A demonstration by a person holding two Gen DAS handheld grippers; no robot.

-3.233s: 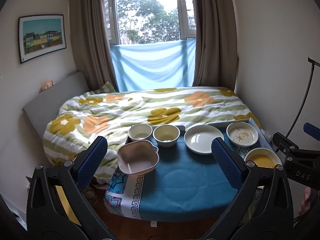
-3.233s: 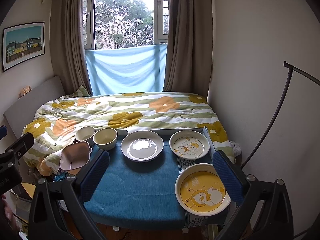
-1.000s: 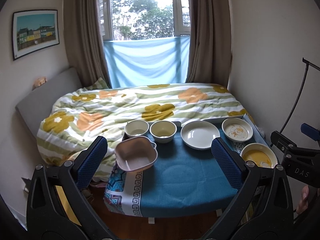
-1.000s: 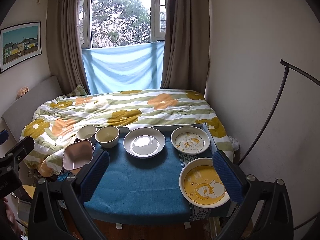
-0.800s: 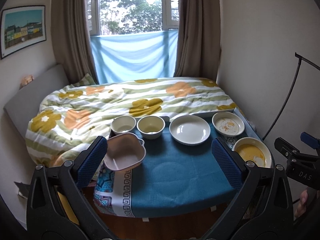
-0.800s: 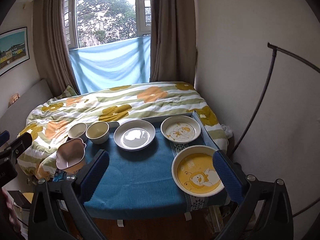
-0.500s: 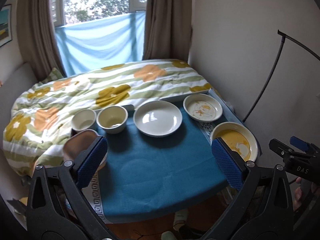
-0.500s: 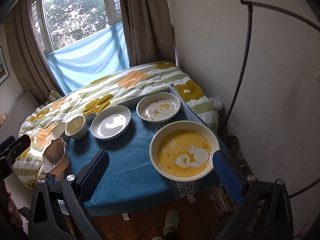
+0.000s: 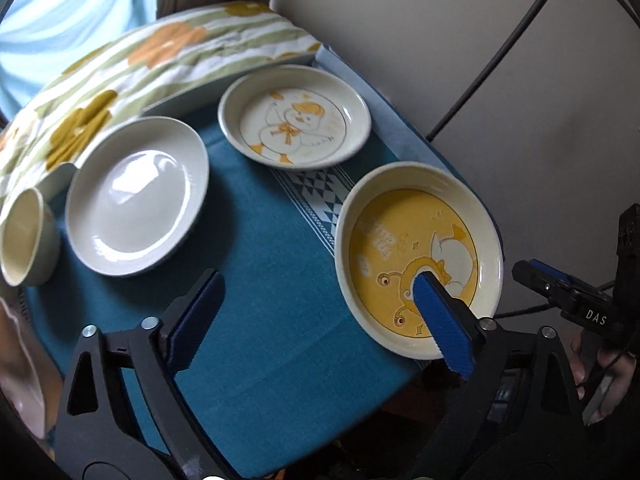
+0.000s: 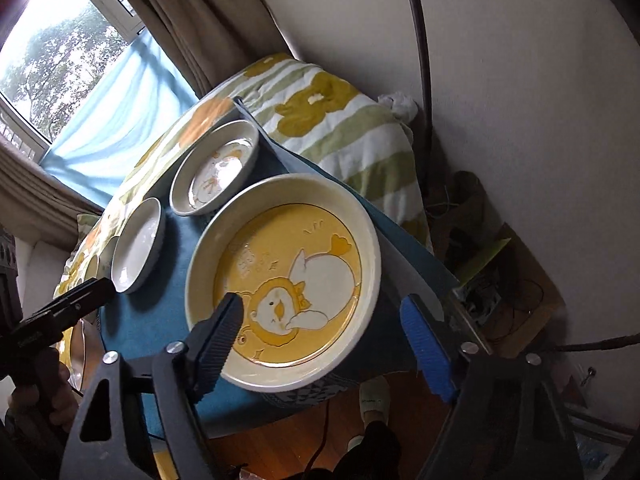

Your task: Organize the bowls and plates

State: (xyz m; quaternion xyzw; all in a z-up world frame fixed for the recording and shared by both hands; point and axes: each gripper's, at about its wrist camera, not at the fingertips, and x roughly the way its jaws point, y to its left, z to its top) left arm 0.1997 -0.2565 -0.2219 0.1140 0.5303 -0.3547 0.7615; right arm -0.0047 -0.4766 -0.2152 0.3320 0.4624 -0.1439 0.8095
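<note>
A large yellow cartoon plate [image 10: 288, 276] lies at the table's near right corner; it also shows in the left wrist view [image 9: 416, 256]. My right gripper [image 10: 320, 336] is open, its jaws straddling the plate's near rim. My left gripper [image 9: 316, 320] is open above the blue cloth, its right finger [image 9: 440, 324] over the yellow plate's near edge. Behind lie a duck plate [image 9: 294, 120], a plain white plate [image 9: 136, 196] and a cream bowl [image 9: 24, 236].
The table wears a blue cloth [image 9: 256, 280] and stands against a bed with a flowered quilt [image 9: 120, 64]. A wall and a black stand pole [image 10: 420, 52] are on the right. Clutter lies on the floor [image 10: 492, 276] beside the table.
Both grippers have swung right and dropped close to the table. The yellow plate now fills the right wrist view, between its jaws. The pink bowl has left the view.
</note>
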